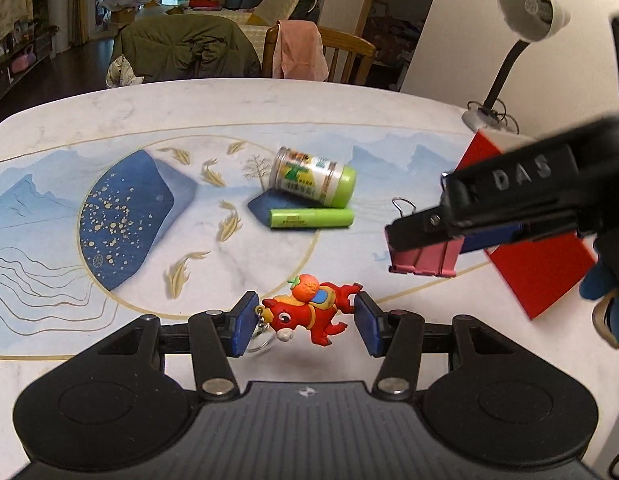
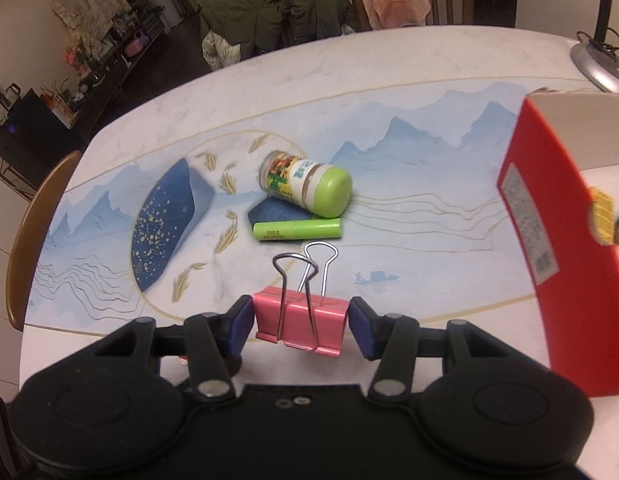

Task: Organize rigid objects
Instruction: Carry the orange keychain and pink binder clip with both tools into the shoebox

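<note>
My left gripper (image 1: 305, 322) is shut on a red toy horse keychain (image 1: 309, 312) with an orange on its back, held above the table. My right gripper (image 2: 301, 326) is shut on a pink binder clip (image 2: 299, 318) with silver wire handles, also lifted; in the left wrist view the same pink binder clip (image 1: 425, 258) hangs at the right under the black right gripper body. A jar with a green lid (image 1: 315, 178) lies on its side mid-table, and a green tube (image 1: 311, 218) lies just in front of it. A red box (image 2: 565, 240) stands at the right.
The table (image 1: 269, 100) has a white marble top with a blue mountain and fish print. A desk lamp (image 1: 529, 4) stands at the far right corner. Chairs draped with a green coat (image 1: 181, 48) and a pink cloth (image 1: 299, 50) stand behind the far edge.
</note>
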Demonstrator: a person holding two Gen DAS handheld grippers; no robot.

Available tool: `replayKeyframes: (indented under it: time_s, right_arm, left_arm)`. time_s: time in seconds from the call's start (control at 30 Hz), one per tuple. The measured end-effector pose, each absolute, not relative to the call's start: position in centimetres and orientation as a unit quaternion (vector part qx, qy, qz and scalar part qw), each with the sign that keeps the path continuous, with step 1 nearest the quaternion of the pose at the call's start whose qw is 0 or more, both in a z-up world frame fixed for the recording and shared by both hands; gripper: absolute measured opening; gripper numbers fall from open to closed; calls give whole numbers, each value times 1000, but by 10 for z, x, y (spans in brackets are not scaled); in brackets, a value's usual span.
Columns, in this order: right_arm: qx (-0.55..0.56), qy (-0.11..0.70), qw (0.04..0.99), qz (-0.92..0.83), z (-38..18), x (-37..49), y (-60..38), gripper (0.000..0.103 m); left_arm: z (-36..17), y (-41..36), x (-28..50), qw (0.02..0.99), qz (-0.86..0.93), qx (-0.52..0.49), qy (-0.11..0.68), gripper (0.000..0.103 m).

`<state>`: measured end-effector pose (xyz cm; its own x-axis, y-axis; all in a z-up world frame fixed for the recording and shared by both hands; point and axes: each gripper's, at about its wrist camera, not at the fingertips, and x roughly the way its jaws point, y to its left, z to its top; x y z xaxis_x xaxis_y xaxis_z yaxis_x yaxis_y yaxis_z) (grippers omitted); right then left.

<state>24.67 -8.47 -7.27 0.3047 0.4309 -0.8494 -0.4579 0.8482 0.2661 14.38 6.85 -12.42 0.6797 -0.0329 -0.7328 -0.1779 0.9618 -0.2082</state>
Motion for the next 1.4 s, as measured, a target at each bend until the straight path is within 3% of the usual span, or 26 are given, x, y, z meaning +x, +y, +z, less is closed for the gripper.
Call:
replayKeyframes:
  time_s: [0.73, 1.4]
  right_arm:
    - [14, 469, 836, 283, -22, 251, -191, 51]
    - [34, 457, 859, 228, -27, 315, -314, 51]
  left_arm:
    - [-49, 3, 184, 915, 28, -134, 378, 52]
    - [-37, -102, 256, 921, -9, -89, 379, 52]
